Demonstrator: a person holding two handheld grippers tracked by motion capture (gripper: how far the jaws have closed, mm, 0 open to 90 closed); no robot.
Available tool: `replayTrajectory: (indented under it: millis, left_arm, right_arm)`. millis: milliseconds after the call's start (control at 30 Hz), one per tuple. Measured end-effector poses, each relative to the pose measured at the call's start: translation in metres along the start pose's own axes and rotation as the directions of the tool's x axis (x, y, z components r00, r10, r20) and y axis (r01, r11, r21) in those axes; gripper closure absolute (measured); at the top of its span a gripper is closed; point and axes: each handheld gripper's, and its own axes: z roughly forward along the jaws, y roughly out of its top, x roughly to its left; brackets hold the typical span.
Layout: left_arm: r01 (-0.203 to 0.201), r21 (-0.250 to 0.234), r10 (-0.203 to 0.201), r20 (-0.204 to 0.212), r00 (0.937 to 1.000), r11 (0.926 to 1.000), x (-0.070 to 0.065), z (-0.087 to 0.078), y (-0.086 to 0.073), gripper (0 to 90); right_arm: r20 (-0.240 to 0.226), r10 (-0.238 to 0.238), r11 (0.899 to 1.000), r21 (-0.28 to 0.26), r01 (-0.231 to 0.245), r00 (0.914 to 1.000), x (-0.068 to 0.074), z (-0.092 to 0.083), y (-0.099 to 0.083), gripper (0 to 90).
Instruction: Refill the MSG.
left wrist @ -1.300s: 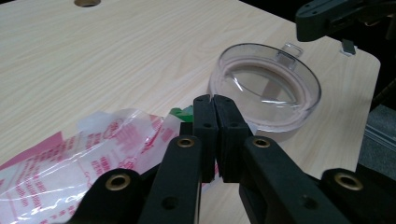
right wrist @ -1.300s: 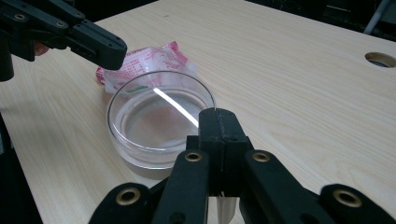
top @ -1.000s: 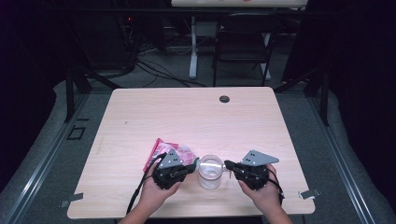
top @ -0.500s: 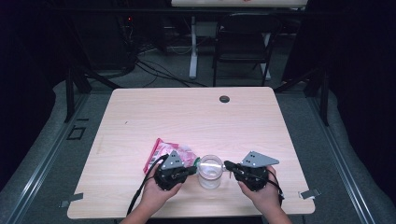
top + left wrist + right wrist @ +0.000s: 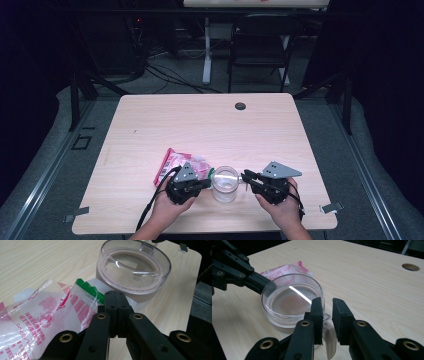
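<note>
The pink bag lies on the left, near the front edge of the table, and the left gripper is squeezed tight with its tips by the bag's green top, though I cannot tell if it pinches the plastic. Just right of it stands the clear glass cup. The right gripper has just been opening, and the cup's handle sits loose between its jaws, so it should back away slowly and not bump the cup.

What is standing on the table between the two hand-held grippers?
A clear glass cup stands between the left hand-held gripper and the right hand-held gripper, seen in the high view.
</note>
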Motion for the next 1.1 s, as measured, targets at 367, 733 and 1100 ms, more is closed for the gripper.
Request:
replayTrajectory:
  millis: [367, 733, 1100]
  left_arm:
    - [-0.009, 0.011, 0.009, 0.003, 1.0, 0.9999, -0.002, 0.003, 0.0, 90.0]
    - [-0.025, 0.011, 0.025, 0.016, 0.9996, 0.9996, -0.007, 0.004, 0.003, 90.0]
    - [-0.031, -0.004, 0.031, 0.018, 0.9994, 0.9995, -0.009, 0.001, 0.005, 90.0]
  right_arm:
    - [0.023, 0.061, 0.998, -0.024, -0.06, 0.9979, -0.007, -0.001, -0.003, 78.9]
    - [0.036, 0.081, 0.996, -0.026, -0.08, 0.9961, -0.007, -0.001, -0.004, 81.2]
    - [0.057, 0.08, 0.997, 0.016, -0.081, 0.9952, -0.009, 0.002, -0.01, 81.3]
